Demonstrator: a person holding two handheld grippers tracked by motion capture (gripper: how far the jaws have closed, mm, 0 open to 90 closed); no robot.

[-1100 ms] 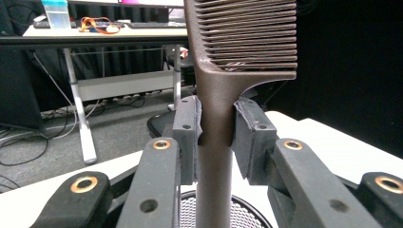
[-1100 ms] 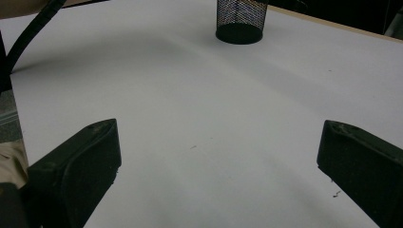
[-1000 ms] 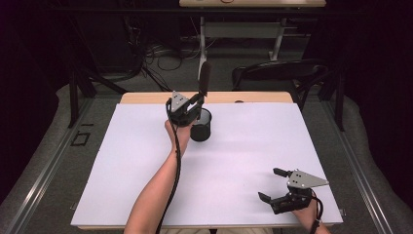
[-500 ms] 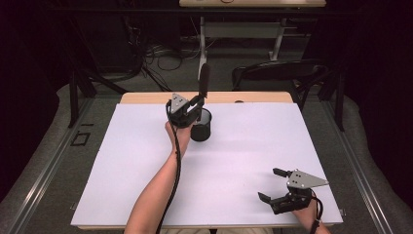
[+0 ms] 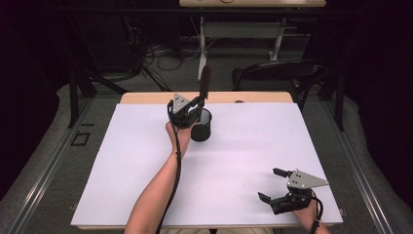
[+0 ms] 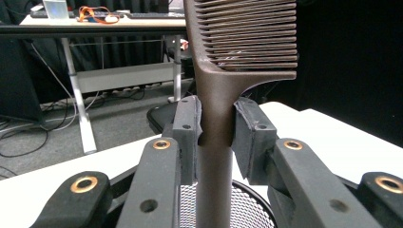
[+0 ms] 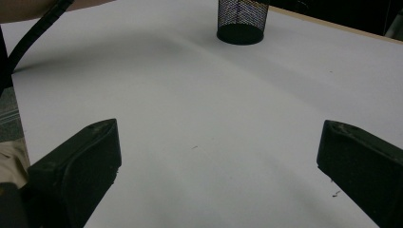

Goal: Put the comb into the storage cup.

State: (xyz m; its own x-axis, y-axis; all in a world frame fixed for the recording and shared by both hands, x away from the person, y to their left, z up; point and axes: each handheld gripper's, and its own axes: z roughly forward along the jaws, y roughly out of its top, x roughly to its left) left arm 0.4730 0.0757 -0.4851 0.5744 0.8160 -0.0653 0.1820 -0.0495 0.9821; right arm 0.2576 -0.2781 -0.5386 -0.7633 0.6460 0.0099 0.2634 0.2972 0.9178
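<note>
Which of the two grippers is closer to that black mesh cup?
Left. The left gripper holds a comb directly over the mesh cup; the right gripper sits far off near the table's front edge.

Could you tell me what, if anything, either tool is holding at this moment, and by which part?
The left tool is clamped on the handle of a brown comb, just below its teeth, above the mesh cup. The right tool is open and holds nothing.

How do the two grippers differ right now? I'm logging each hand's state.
The left gripper is shut on a comb; the right gripper is open and empty. The left is held over the mesh cup at the table's far side; the right sits low near the table's near right corner. Both are black, two-jawed and hand-held.
</note>
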